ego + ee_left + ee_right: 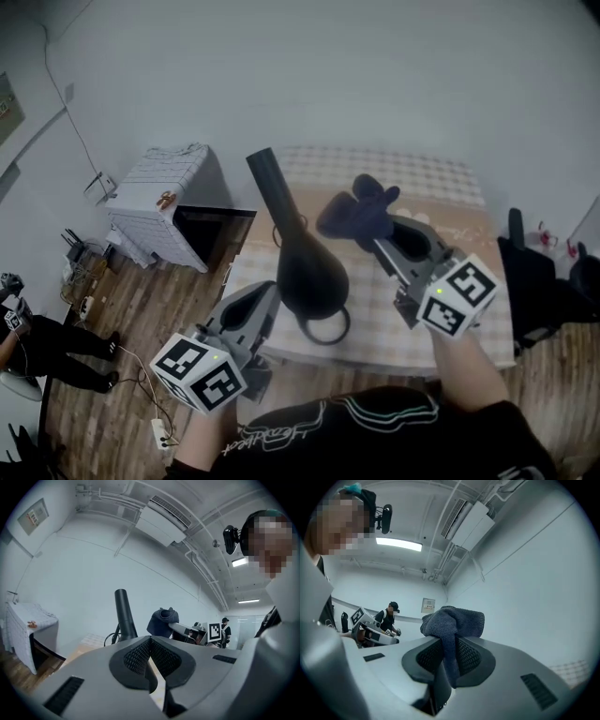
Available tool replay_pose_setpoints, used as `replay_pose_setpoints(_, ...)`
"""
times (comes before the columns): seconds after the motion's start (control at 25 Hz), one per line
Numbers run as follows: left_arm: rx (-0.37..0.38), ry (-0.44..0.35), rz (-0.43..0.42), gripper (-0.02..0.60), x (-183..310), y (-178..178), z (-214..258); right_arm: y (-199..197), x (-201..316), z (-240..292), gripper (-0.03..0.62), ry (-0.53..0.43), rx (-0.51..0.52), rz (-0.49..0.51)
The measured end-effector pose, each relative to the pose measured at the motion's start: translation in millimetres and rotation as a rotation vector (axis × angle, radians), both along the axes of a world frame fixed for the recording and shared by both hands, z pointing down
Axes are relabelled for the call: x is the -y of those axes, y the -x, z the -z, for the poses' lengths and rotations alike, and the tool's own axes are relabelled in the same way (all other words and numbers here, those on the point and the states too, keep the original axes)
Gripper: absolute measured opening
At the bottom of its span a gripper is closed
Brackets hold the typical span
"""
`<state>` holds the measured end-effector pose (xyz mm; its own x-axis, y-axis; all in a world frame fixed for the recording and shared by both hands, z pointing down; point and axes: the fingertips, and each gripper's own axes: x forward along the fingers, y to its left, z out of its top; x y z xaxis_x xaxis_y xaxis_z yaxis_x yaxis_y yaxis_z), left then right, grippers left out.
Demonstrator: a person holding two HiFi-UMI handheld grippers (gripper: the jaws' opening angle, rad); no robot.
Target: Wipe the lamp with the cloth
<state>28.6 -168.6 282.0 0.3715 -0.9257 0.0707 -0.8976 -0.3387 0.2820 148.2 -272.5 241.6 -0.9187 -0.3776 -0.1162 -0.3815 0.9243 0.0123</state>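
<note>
A black lamp (309, 272) with a bulbous body and a long neck (124, 616) stands on the checked table (431, 183). A cord loop (324, 329) lies at its foot. My left gripper (267, 305) sits at the lamp's lower left, tips against its body. Its jaws are shut (150, 644) and nothing shows between the pads. My right gripper (382, 242) hovers to the right of the lamp, shut on a dark blue cloth (361, 211). The cloth (452, 623) bunches above the tips and hangs down between them. It is apart from the lamp.
A white checked cabinet (159, 197) with a dark opening stands left of the table. On the wooden floor lie a power strip (159, 431) and cables. A person (37, 347) is at the far left. A black chair (534, 272) is right of the table.
</note>
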Motion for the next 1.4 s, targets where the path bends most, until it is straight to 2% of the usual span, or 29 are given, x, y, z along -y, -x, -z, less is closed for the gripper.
replay_pose_setpoints(0.24,0.020,0.004,0.103,0.000,-1,-9,-3,10,16,18,0.057,-0.056,0.034,0.088)
replay_pose_setpoints(0.56,0.036,0.021,0.222,0.000,-6,11,-1,53,51,51,0.057,-0.117,0.068,0.139)
replay_pose_setpoints(0.88,0.050,0.036,0.257,0.000,-6,21,-9,87,68,63,0.057,-0.114,0.105,0.165)
replay_pose_setpoints(1.4,0.026,0.052,0.246,0.000,9,26,-20,123,57,29,0.057,-0.148,-0.006,0.265)
